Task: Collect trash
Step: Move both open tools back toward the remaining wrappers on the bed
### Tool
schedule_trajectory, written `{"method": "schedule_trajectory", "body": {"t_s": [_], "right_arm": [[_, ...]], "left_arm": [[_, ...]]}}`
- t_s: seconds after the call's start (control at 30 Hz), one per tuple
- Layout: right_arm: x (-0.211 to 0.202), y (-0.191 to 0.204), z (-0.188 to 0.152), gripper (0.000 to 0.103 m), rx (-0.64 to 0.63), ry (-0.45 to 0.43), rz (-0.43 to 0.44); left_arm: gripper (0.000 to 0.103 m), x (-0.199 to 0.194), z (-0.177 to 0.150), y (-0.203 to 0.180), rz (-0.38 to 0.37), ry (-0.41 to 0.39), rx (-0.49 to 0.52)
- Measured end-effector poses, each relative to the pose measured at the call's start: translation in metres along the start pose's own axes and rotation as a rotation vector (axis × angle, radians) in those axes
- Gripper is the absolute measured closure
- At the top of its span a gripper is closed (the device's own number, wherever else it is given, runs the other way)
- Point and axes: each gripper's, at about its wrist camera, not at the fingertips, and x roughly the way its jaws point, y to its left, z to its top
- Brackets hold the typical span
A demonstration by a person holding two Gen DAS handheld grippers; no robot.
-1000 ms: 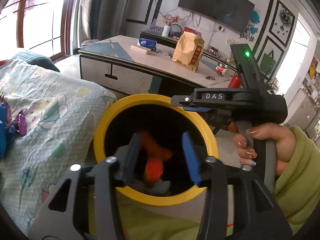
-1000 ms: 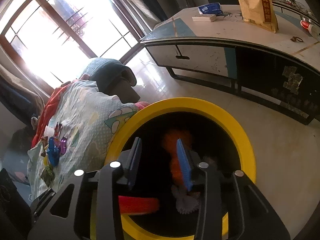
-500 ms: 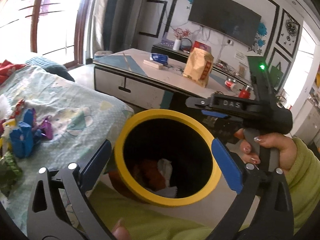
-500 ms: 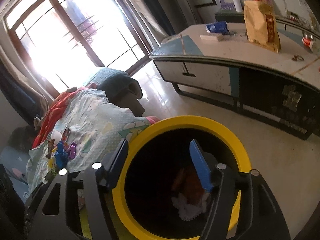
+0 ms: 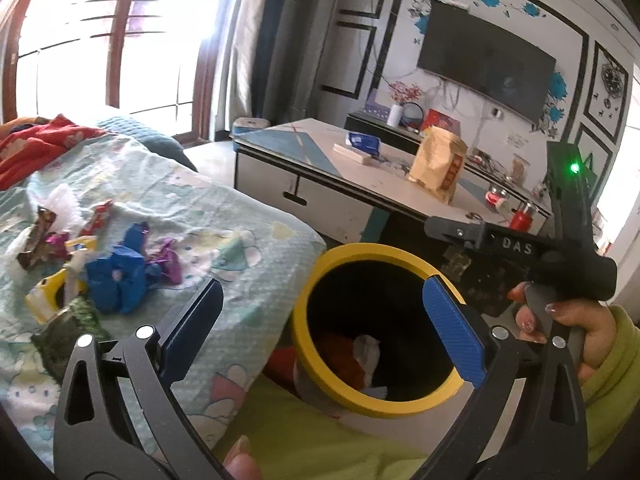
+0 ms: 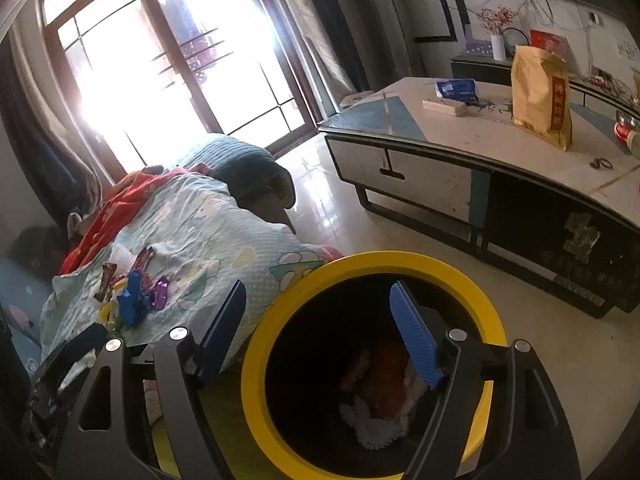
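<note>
Left wrist view shows the left gripper [image 5: 324,320] spread wide and holding nothing, up over the yellow bin [image 5: 352,251]. Red and white trash [image 5: 352,360] sits inside the bin. Right wrist view shows the right gripper [image 6: 320,332] spread wide too, over the same bin. Candy wrappers [image 5: 116,276] lie in a pile on the bed [image 5: 240,232], beside the bin. A table [image 6: 500,140] stands farther off.
</note>
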Motion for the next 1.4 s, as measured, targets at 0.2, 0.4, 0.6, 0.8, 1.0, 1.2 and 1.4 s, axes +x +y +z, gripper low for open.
{"method": "schedule_trajectory", "body": {"t_s": [0.2,0.4,0.6,0.8,1.0,1.2,1.4], "right_arm": [[-0.005,0.021,-0.003,0.028,-0.048,-0.009,0.018],[-0.006,0.047,-0.009,0.028,-0.114,-0.007,0.046],[-0.007,0.068,-0.014,0.028,-0.16,-0.011,0.069],[-0.009,0.09,-0.019,0.028,-0.204,-0.014,0.098],[-0.008,0.111,-0.026,0.028,-0.251,-0.005,0.119],[-0.005,0.132,-0.034,0.028,-0.297,0.012,0.143],[0.0,0.153,-0.04,0.028,-0.332,0.035,0.17]], "left_arm": [[0.011,-0.013,0.003,0.013,0.04,-0.037,-0.019],[0.011,-0.027,0.007,0.032,0.075,-0.077,-0.055],[0.011,-0.04,0.009,0.054,0.116,-0.111,-0.103],[0.011,-0.054,0.011,0.075,0.162,-0.137,-0.151],[0.011,-0.068,0.013,0.096,0.206,-0.165,-0.195],[0.011,-0.079,0.014,0.12,0.246,-0.187,-0.249],[0.011,-0.091,0.011,0.144,0.282,-0.208,-0.298]]}}
